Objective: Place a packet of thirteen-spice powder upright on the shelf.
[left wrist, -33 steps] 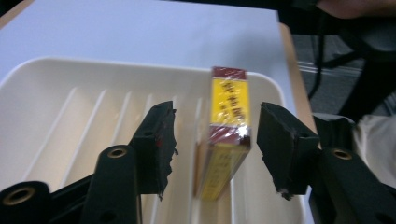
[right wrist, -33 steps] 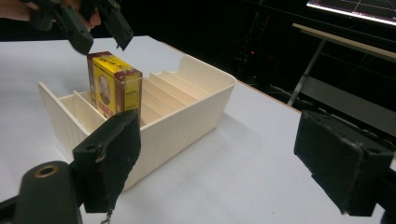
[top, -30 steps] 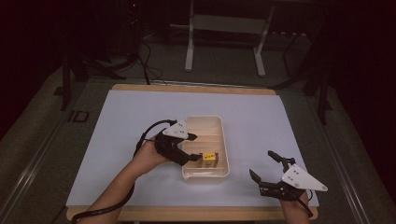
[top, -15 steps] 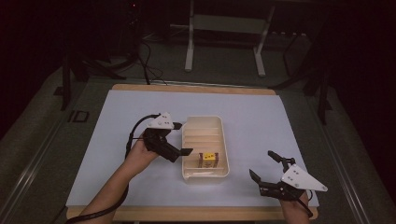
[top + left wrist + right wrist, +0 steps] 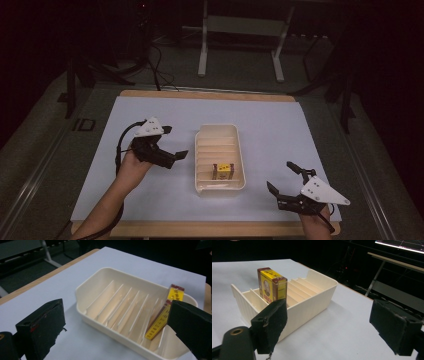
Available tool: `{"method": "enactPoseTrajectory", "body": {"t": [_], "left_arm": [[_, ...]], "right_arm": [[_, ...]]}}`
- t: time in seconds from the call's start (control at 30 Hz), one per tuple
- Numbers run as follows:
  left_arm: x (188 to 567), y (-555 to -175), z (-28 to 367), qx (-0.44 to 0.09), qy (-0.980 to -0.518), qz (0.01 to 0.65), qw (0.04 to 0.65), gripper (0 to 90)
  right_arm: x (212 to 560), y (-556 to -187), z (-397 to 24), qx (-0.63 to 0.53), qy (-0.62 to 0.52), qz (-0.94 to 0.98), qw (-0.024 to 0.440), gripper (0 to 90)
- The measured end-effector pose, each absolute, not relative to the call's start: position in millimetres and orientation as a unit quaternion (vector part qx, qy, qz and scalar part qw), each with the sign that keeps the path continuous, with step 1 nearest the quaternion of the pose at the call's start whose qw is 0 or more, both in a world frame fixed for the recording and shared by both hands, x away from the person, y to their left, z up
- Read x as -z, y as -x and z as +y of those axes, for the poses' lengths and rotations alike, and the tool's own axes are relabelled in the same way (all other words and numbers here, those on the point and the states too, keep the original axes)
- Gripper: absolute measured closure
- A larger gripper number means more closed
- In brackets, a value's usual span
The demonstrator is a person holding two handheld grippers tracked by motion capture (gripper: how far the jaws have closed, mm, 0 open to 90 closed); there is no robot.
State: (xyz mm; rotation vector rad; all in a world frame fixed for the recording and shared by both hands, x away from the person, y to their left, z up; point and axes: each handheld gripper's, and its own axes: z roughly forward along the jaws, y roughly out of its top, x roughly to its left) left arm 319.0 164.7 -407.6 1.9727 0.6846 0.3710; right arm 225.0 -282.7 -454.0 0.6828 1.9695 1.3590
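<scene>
Yellow box (image 5: pixel 223 170) in tray (image 5: pixel 218 135) | between left claw (image 5: pixel 172 156), right claw (image 5: pixel 283 186)

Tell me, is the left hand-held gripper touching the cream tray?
Apart. In the high view a strip of bare white table lies between the left hand-held gripper and the cream tray.

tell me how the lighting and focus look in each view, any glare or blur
High view: lit table, dark surroundings, slightly soft overall. Left gripper view: cream tray glows warm with mild glare on its dividers; the near jaws of the left hand-held gripper are blurred. Right gripper view: yellow box fairly sharp, the right hand-held gripper soft up close, background black.
</scene>
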Motion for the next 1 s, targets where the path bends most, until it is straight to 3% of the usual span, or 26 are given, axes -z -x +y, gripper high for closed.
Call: {"method": "enactPoseTrajectory", "body": {"t": [0.37,1.0], "left_arm": [[415,-306,192,-0.172,-0.805,0.324,0.466,1.8],[445,-280,202,-0.177,-0.81,0.354,0.433,1.8]], "right_arm": [[453,-225,-283,-0.518,-0.26,0.747,0.325,14.7],[453,-224,-283,-0.519,-0.261,0.745,0.329,14.7]]}}
